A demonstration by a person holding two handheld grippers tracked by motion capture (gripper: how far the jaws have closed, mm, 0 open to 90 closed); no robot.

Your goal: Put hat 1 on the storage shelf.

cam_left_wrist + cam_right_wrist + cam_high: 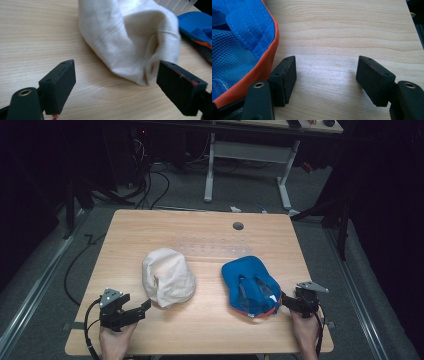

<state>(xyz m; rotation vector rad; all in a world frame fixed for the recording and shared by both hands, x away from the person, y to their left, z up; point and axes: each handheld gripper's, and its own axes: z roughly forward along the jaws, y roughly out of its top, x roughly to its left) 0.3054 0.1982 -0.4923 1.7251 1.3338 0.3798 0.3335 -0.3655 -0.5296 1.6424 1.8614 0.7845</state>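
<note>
A: What do you have on the bench (210, 320)?

B: Two caps. The white cap (167, 277) lies left of centre, crumpled on its side. The blue cap (251, 285) lies to the right, upside down, so I look into its mesh lining and orange edge. They are apart from each other.

A: Where is your left hand-held gripper (142, 307)?

B: Near the bench's front left corner, aimed at the white cap. From the high view it sits just short of the cap's near end. In the left gripper view (116, 82) its jaws stand wide apart, with bare wood between them. The cap's folded end lies just beyond the tips, closer to the right-hand jaw. I hold nothing there.

A: And the right hand-held gripper (285, 301)?

B: At the front right, pointing at the blue cap's near side. In the right gripper view (325, 75) its jaws are also apart, with only wood grain between them. The cap's orange rim (265, 66) runs just beside the outer face of the left-hand jaw. I can't tell whether it touches. Nothing is clamped there.

A: Anything else on the bench?

B: A round cable hole (238, 226) near the far edge, and a pale clear strip (215, 247) behind the caps.
</note>
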